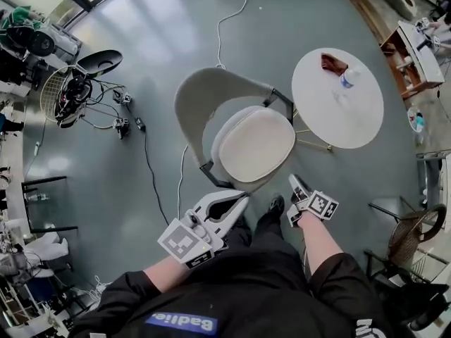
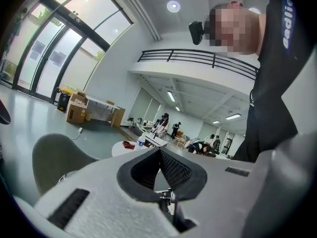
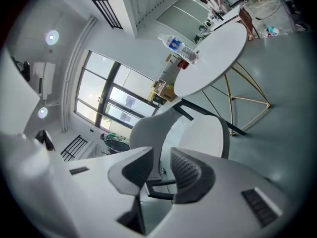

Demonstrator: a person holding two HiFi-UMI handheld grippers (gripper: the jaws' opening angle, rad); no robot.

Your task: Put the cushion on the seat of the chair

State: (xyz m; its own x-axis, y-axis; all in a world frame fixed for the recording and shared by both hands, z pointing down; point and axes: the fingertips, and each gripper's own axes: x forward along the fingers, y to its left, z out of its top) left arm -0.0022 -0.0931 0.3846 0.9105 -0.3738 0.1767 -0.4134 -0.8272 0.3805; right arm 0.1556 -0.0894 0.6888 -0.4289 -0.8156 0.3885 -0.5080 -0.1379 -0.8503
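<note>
Your left tool (image 1: pixel 242 200) is shut and empty. Your right tool (image 1: pixel 293 180) is open a little. The cushion (image 1: pixel 256 145) lies on the chair (image 1: pixel 203 94) seat.

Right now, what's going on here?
A person stands at the chair with a gripper in each hand. The cushion already lies flat on the seat. Neither gripper touches it. The left gripper has its jaws together and holds nothing. The right gripper has its jaws slightly apart and is also empty. Both sit just short of the seat's near edge. A round table with a bottle stands beside the chair.
</note>
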